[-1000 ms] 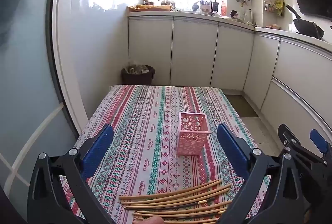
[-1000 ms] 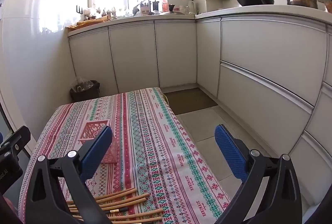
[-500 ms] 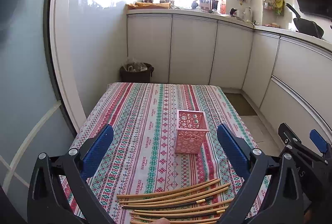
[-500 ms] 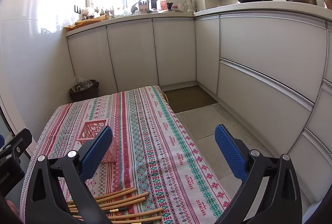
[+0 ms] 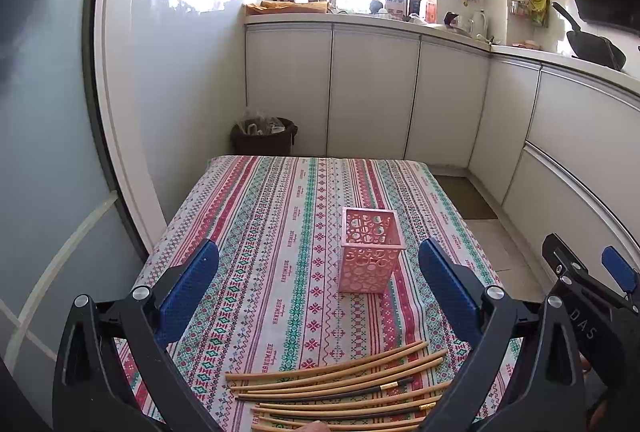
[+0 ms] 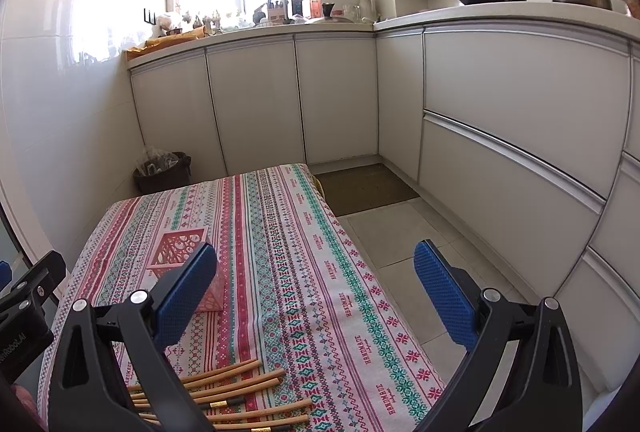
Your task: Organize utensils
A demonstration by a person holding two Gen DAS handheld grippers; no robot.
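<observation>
A pink perforated square holder [image 5: 370,256] stands upright on the striped tablecloth [image 5: 280,216], mid-table. Several wooden and dark chopsticks [image 5: 340,384] lie side by side near the table's front edge. My left gripper [image 5: 318,296] is open and empty, above the chopsticks and short of the holder. My right gripper [image 6: 316,296] is open and empty over the table's right part; its left finger [image 6: 184,292] hides part of the holder [image 6: 178,246]. The chopsticks [image 6: 232,388] lie low in that view. The right gripper's body [image 5: 584,296] shows at the left wrist view's right edge.
The table [image 6: 280,232] stands in a narrow kitchen. A dark bin [image 5: 264,135] sits beyond its far end. White cabinets [image 6: 500,135] run along the back and right. Tiled floor and a mat [image 6: 368,187] lie to the table's right. A wall [image 5: 52,151] is to the left.
Both grippers have risen and drawn back slightly; the holder and chopsticks sit a little lower and farther in view. Nothing was grasped or moved.
</observation>
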